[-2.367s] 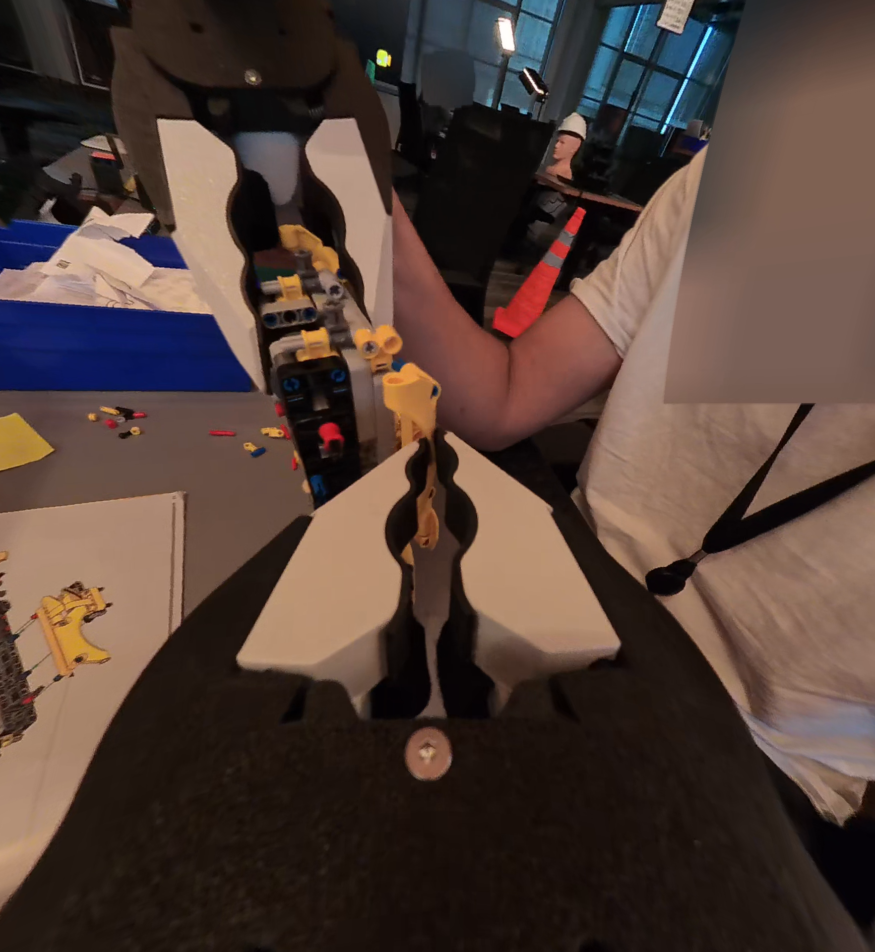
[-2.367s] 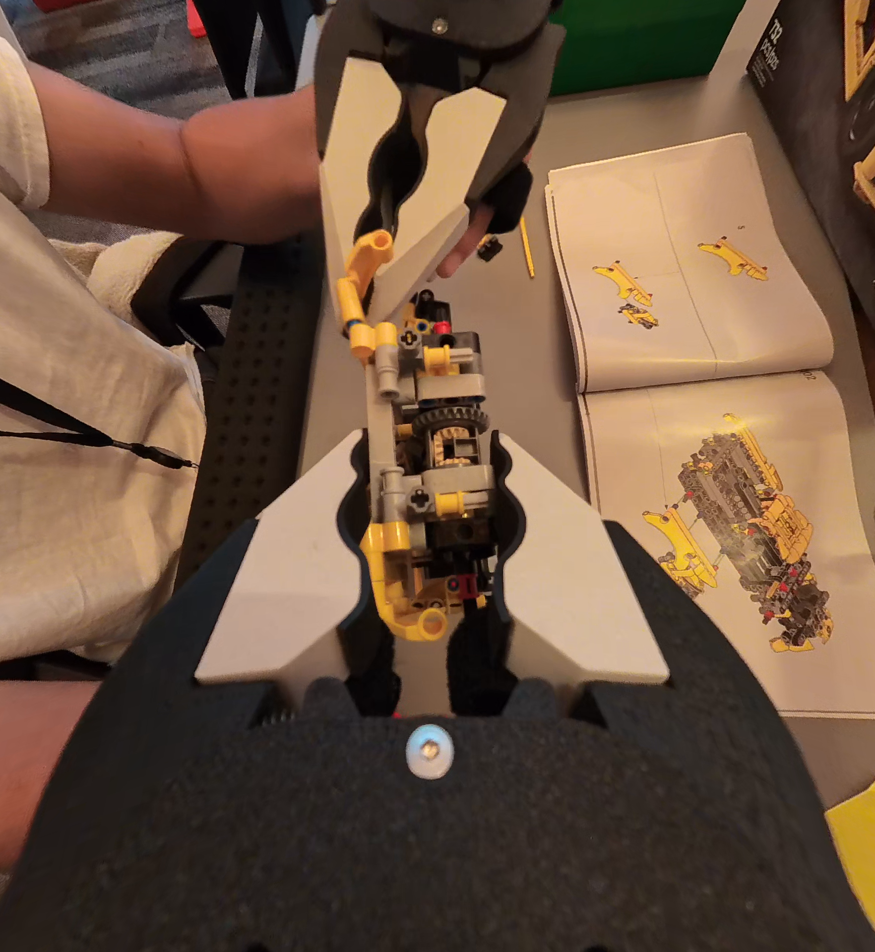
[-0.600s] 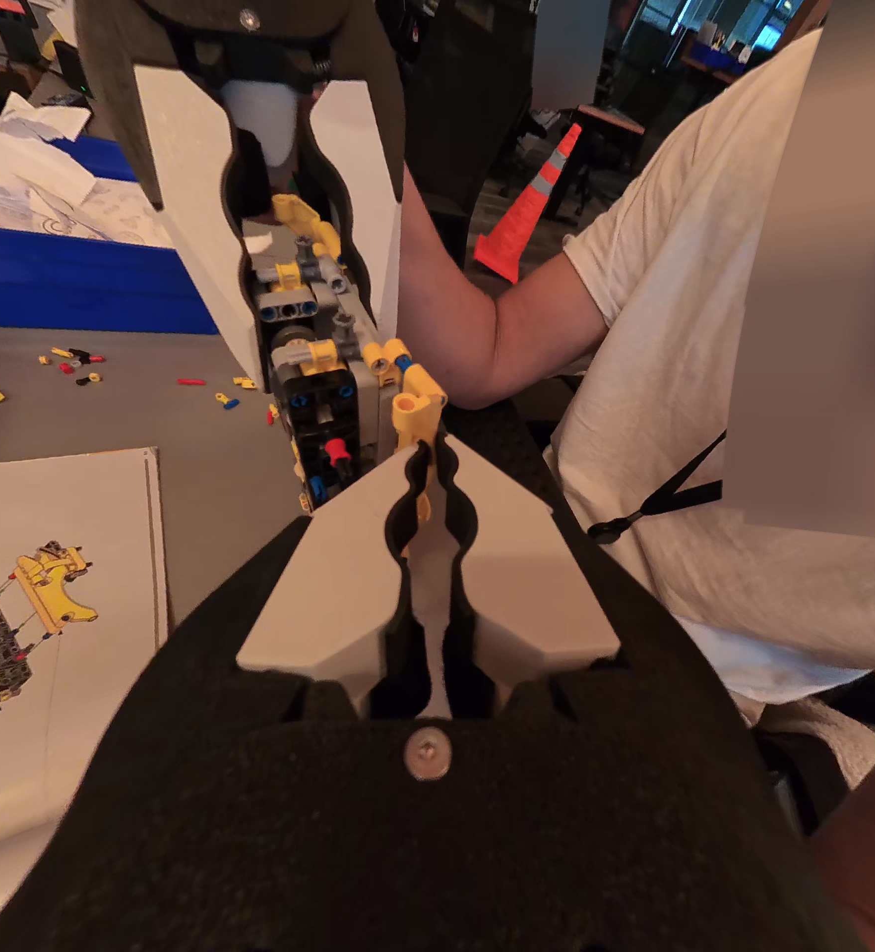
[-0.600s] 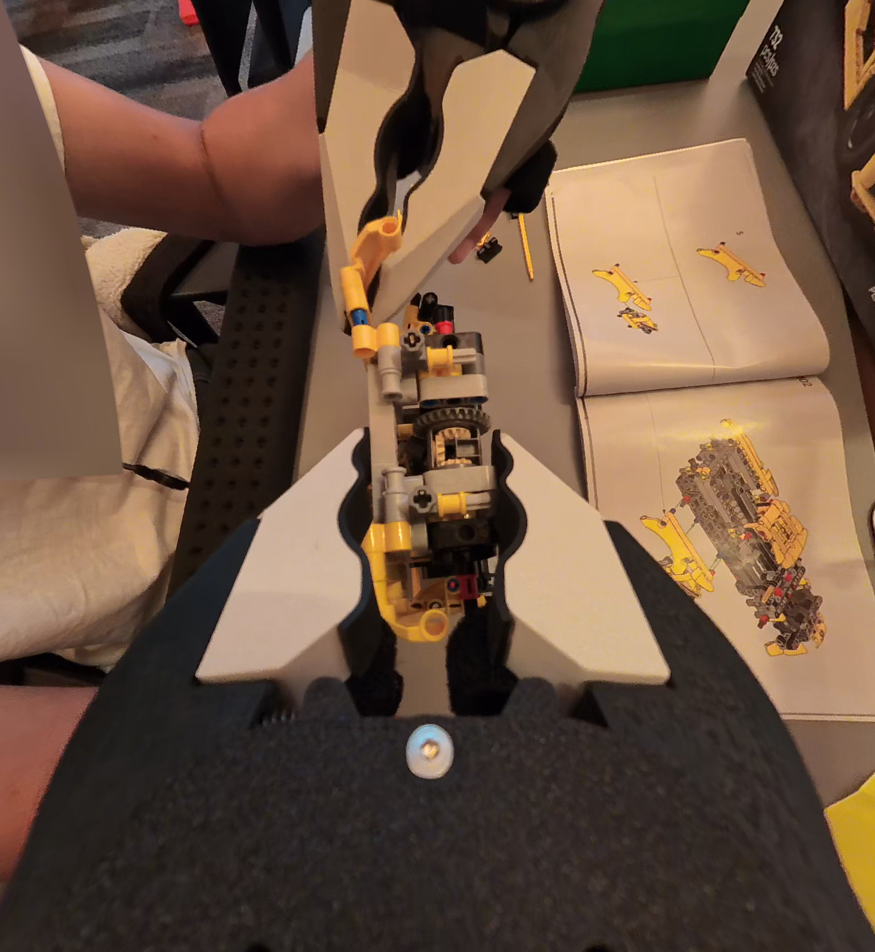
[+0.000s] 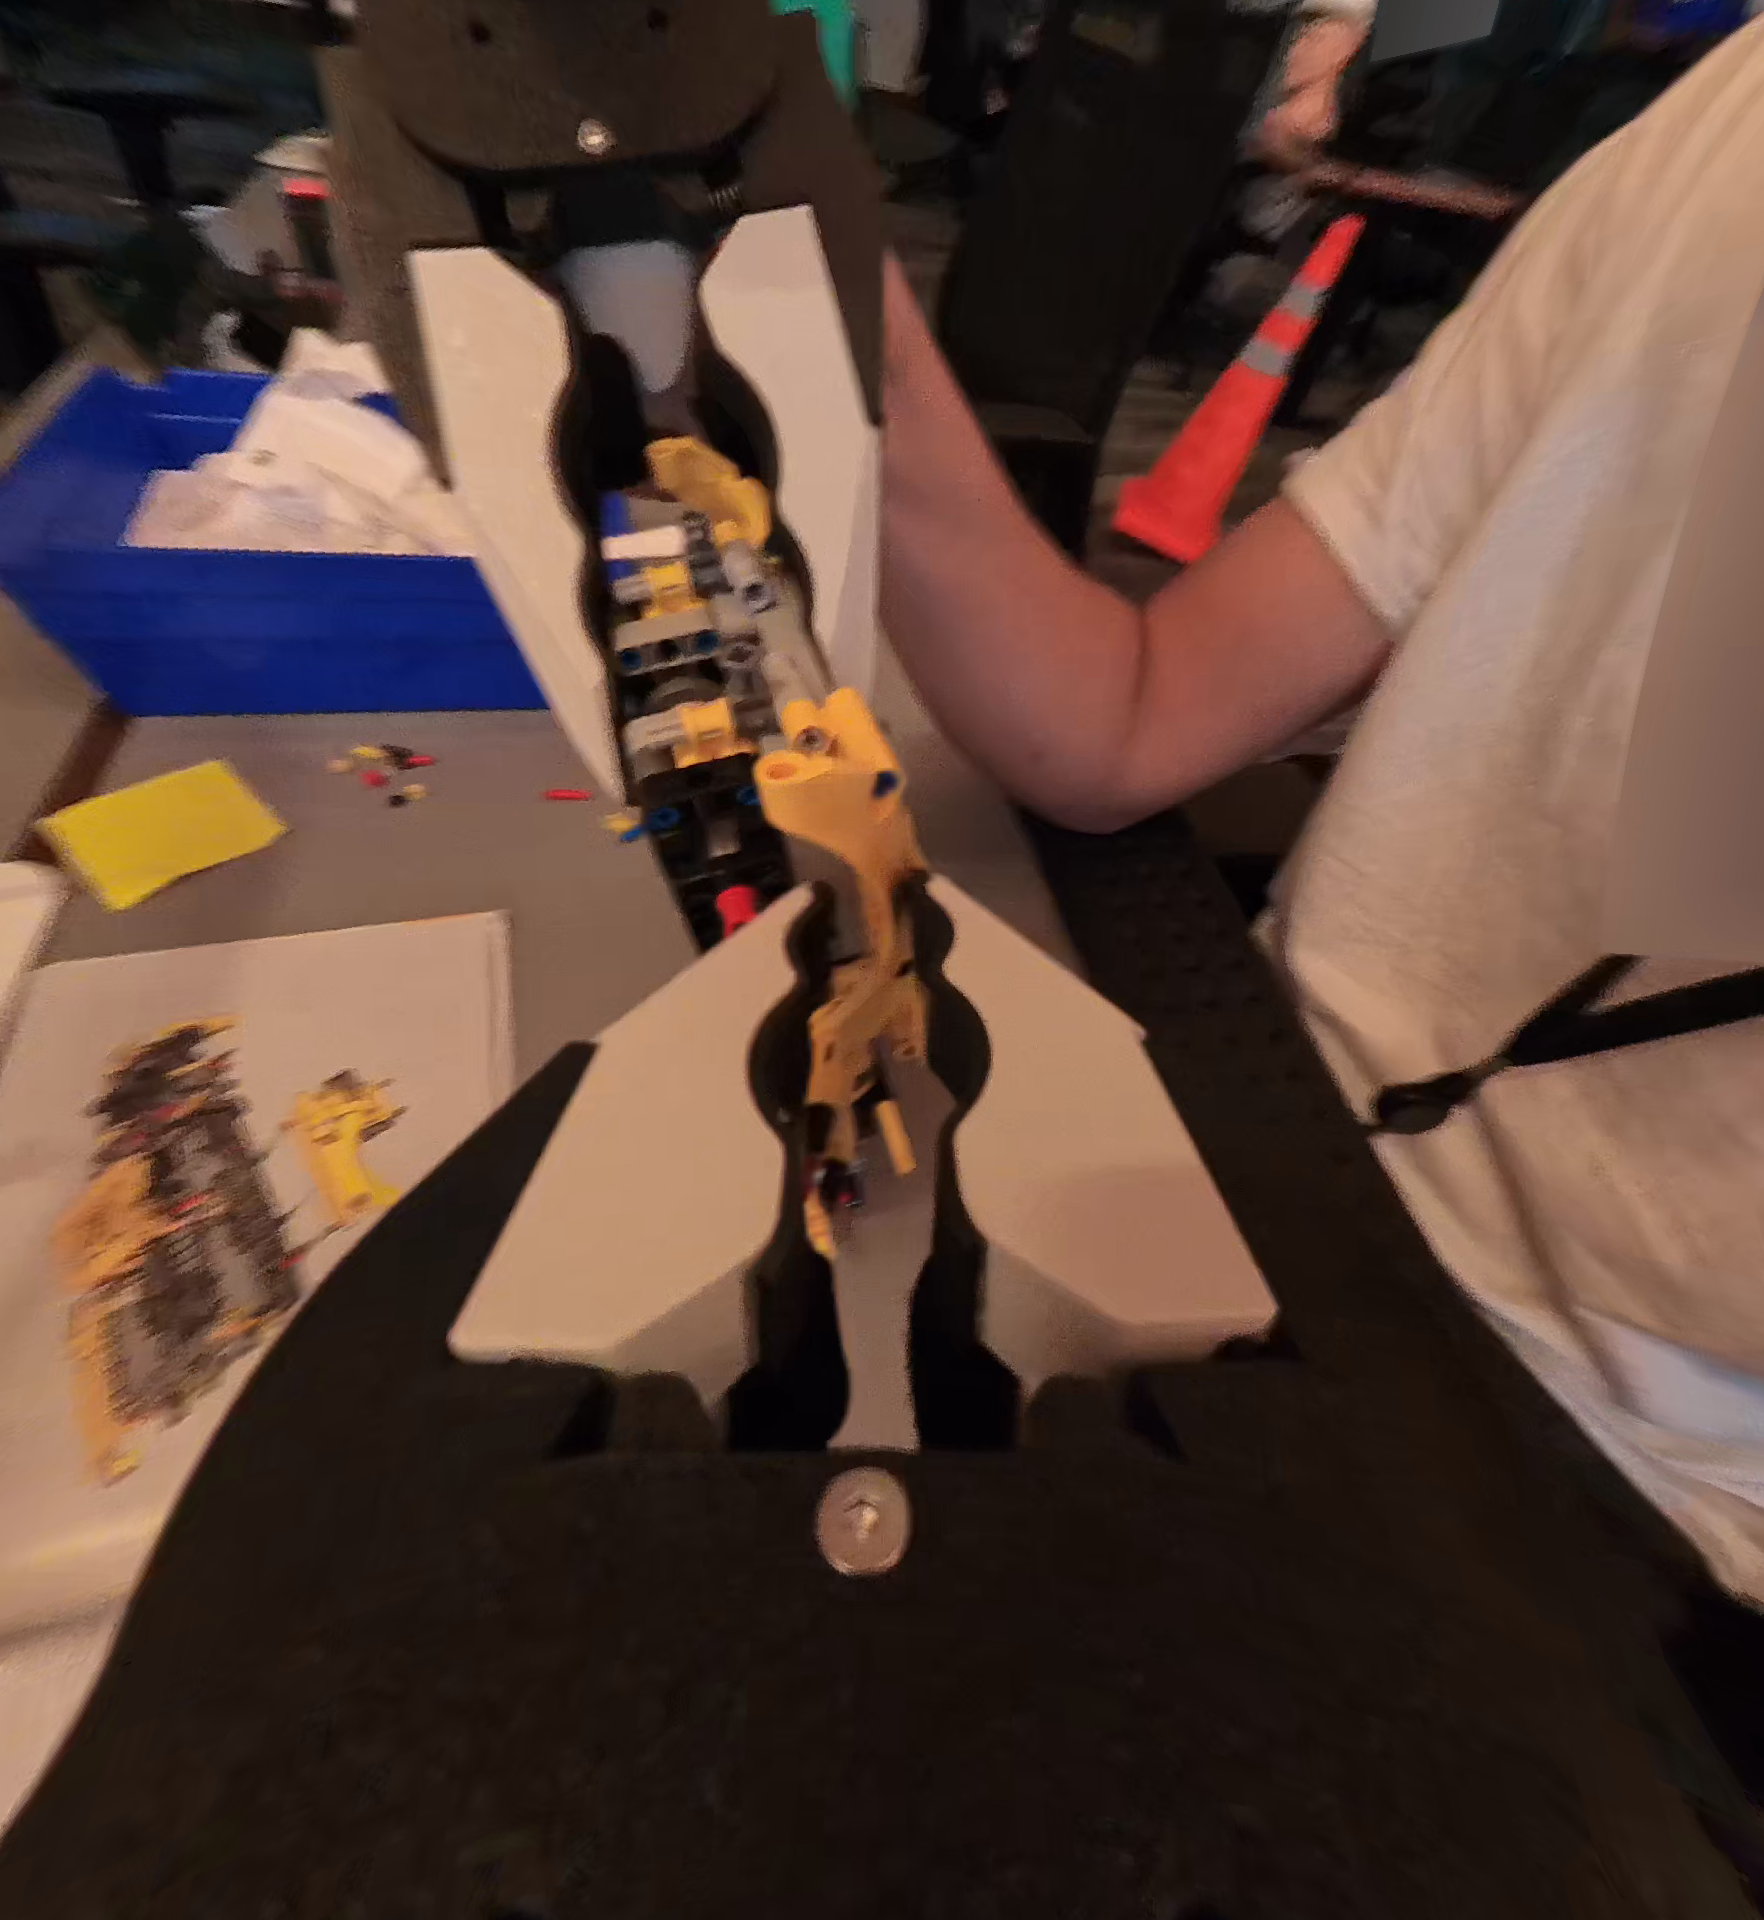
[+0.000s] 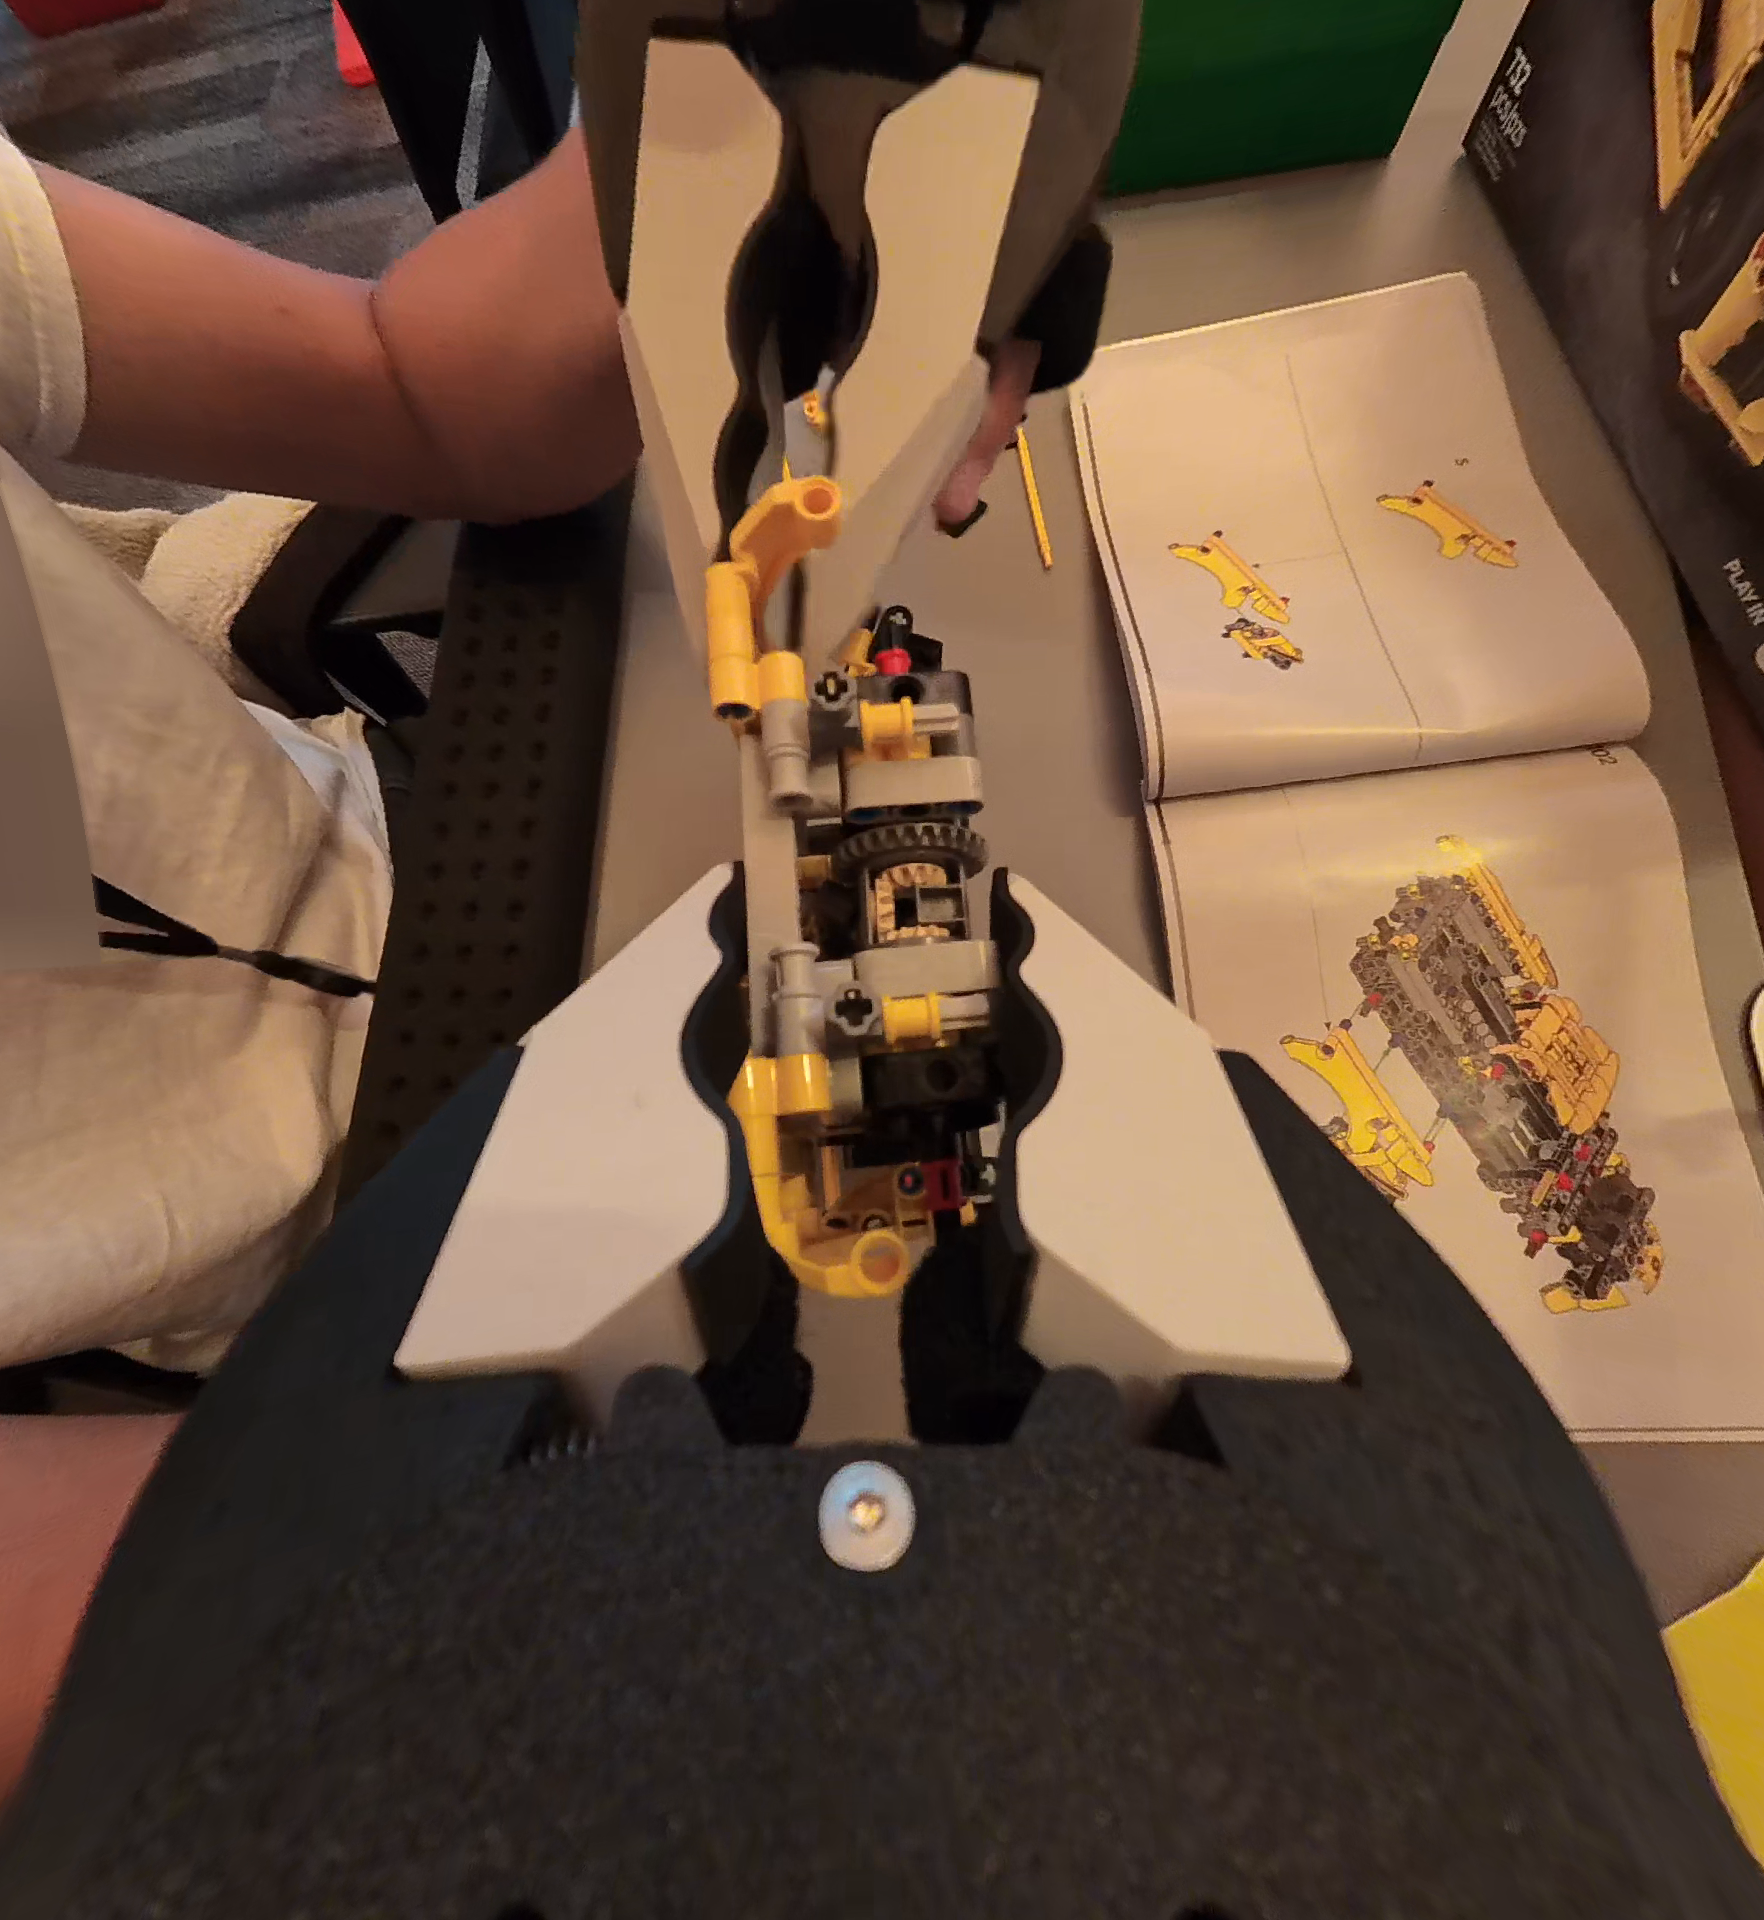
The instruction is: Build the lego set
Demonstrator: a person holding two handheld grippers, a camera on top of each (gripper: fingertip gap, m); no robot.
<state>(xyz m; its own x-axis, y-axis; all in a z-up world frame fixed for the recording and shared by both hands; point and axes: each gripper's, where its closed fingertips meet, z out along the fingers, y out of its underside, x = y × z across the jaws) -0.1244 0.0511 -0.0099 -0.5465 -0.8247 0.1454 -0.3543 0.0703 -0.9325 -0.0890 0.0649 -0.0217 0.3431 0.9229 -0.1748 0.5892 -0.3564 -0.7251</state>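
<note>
The lego assembly sits pinched in my right gripper. My left gripper is clamped on a curved yellow piece, its end touching the assembly's far end.

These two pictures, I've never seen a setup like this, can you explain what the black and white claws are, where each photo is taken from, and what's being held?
No robot here: a person holds a two-finger clamp tool in each hand, each with a camera looking along its fingers.

The left wrist view shows the left gripper shut on a curved yellow piece. The right wrist view shows the right gripper shut on the half-built lego model. The yellow piece meets the model's far end, but I can't tell if it is seated.

On the grey table lie an open instruction booklet, the set's box, a yellow paper, small loose parts and a blue bin.
</note>
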